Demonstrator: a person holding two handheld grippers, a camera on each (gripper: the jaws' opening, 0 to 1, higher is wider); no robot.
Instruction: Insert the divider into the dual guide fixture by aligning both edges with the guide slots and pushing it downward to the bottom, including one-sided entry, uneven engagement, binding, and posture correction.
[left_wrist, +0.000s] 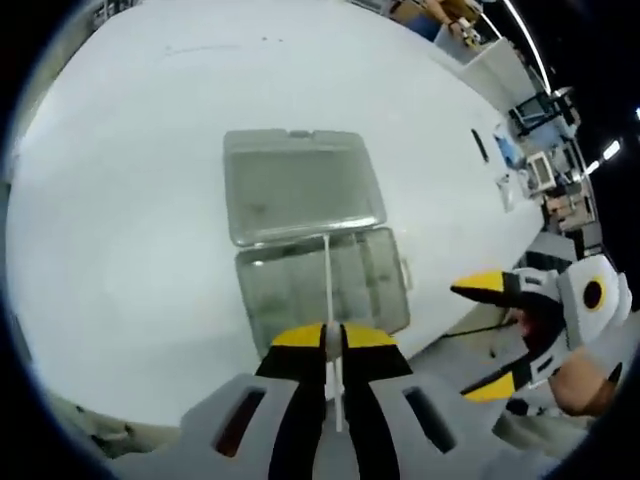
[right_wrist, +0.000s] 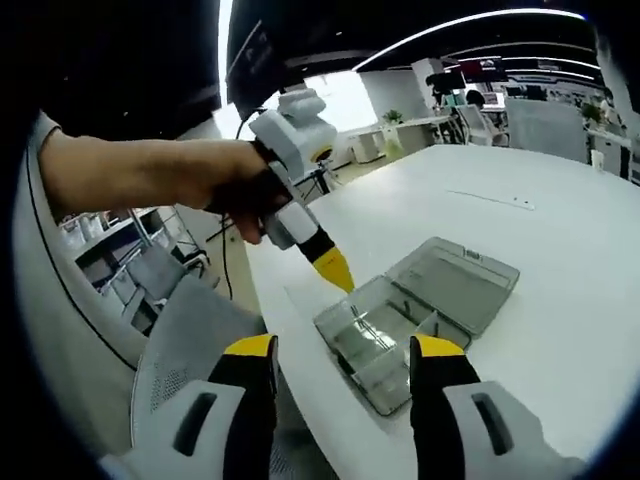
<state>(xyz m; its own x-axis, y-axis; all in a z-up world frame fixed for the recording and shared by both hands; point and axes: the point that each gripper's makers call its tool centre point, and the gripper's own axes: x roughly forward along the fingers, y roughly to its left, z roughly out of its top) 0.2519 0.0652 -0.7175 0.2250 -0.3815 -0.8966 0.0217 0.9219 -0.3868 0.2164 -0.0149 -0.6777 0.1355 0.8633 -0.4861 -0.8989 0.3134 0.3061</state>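
1. white table (left_wrist: 120, 200) carries the whole scene, with office desks and chairs (right_wrist: 470, 110) far behind under long ceiling light strips (right_wrist: 450, 25).
2. nearest in the left gripper view, the left gripper (left_wrist: 335, 345) has its yellow-tipped jaws pressed together on the divider (left_wrist: 330, 300), a thin white strip standing edge-on and running up past the tips.
3. that divider's far end reaches over the clear plastic box (left_wrist: 325, 285) just beyond the jaws; whether its edges sit in any guide slot cannot be told from here.
4. the box lies open, its lid (left_wrist: 300, 185) folded flat on the table on the far side, joined at the hinge.
5. off to the right in the same view, the right gripper (left_wrist: 500, 335) hangs beyond the table edge, jaws spread wide with nothing between them.
6. over in the right gripper view, those jaws rise well apart at the bottom, framing the box near the table's edge.
7. past them, a hand (right_wrist: 235, 190) holds the left gripper, its yellow tip angled down at the box's near compartment (right_wrist: 360, 325).
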